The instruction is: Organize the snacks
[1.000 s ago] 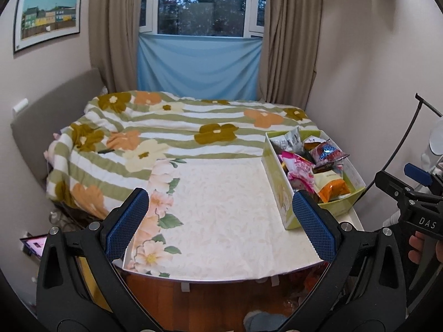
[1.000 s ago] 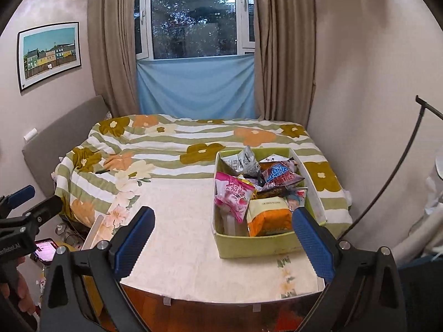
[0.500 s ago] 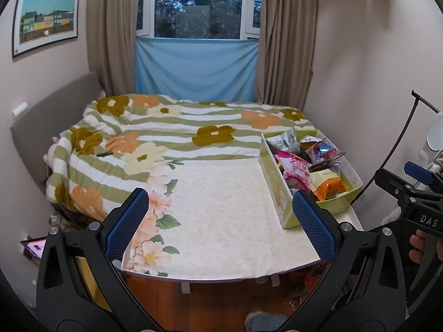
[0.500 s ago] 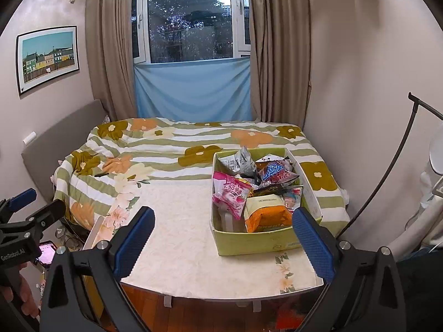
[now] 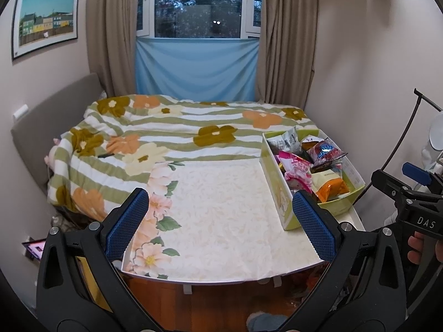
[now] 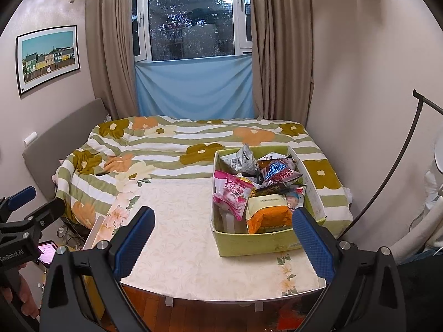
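Note:
A green cardboard box (image 6: 254,239) (image 5: 277,185) sits at the right of a small table covered by a cream floral cloth (image 6: 180,221) (image 5: 221,207). Inside lie several snack packs: a pink one (image 6: 231,195) (image 5: 297,171), an orange-and-cream one (image 6: 267,213) (image 5: 329,184), a red-blue one (image 6: 279,173) (image 5: 325,150) and a silver one (image 6: 243,157) (image 5: 288,139). My left gripper (image 5: 221,231) is open and empty, held back above the table's near edge. My right gripper (image 6: 224,246) is open and empty too, short of the box.
A bed with a green-striped floral quilt (image 6: 166,144) lies behind the table, under a curtained window (image 6: 193,16). The wall stands close on the right, with a black lamp stand (image 6: 393,171). A phone (image 6: 47,251) glows low at the left. Wooden floor (image 5: 216,304) shows below.
Both grippers have pulled back and risen a little, so the table and box look smaller and farther. Both stay open and empty.

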The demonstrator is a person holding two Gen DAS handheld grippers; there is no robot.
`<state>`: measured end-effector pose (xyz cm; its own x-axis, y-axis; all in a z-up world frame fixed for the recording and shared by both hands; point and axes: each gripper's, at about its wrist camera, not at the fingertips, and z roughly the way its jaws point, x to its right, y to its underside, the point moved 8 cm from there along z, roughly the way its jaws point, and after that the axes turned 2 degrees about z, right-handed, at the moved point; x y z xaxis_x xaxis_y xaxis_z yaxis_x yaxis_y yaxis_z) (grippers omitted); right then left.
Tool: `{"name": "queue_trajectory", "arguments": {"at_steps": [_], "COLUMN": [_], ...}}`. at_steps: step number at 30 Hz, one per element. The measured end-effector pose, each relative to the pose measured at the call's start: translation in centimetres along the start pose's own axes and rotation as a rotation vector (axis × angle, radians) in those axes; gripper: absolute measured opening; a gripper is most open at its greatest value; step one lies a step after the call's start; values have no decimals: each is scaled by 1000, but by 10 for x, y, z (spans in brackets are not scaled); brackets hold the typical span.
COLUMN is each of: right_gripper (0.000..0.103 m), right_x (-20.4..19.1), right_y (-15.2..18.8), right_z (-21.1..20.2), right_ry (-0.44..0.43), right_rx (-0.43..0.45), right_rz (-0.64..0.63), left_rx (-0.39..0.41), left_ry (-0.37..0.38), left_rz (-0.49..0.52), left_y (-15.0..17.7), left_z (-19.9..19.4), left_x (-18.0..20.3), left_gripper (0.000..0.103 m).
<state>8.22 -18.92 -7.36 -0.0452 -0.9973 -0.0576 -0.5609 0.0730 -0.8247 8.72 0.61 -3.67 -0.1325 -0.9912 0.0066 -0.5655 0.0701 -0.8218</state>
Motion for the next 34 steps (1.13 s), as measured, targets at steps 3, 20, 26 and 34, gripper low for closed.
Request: {"name": "queue_trajectory", "arguments": {"at_steps": [3,20,26,34], "right_gripper": [99,99,99,99], "right_x": [1,-3,-4,-9], "right_y": [0,2,3,8], "right_z": [0,3,4,6], "right_ry": [0,2,2,-6], "right_rx": [0,-9,-10,-8], "right_rz": [-1,1,3,7], "left_rx": [0,-8,3,49], "left_ry": [0,-23,-7,-31], "left_rz": [0,9,7,-5], "left_y": [0,0,-1,-7], "left_z": [0,5,2,-5], "left_x": [0,-2,2,-7], "left_gripper": [103,103,103,103]}}
